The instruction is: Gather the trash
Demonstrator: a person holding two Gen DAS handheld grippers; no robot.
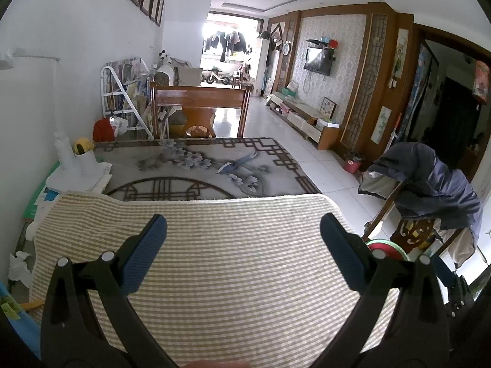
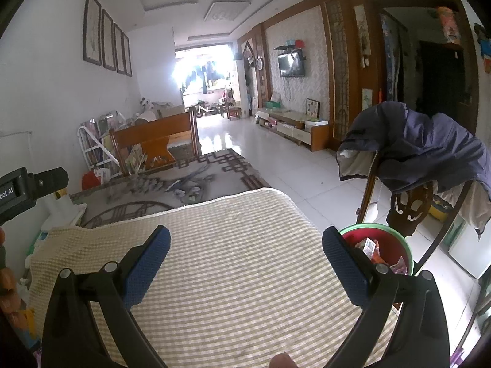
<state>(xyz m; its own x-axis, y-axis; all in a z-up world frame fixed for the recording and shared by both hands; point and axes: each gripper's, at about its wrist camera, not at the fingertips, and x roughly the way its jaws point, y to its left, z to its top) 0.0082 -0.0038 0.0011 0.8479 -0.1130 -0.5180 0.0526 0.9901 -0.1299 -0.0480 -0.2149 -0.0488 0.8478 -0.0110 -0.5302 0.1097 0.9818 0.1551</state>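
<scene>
Both the left gripper [image 1: 244,225] and right gripper [image 2: 245,237] gape empty; the red bin [image 2: 399,247] stands upright, mouth up.

Left gripper [image 1: 244,225] is spread wide, its blue-padded fingers [image 1: 147,251] well apart with nothing between them. Right gripper [image 2: 245,237] is the same, jaws gaping, blue pads [image 2: 147,263] empty. In the right wrist view, the left gripper's black body pokes in at the far left edge. A fingertip [image 2: 282,360] shows at the bottom.
</scene>
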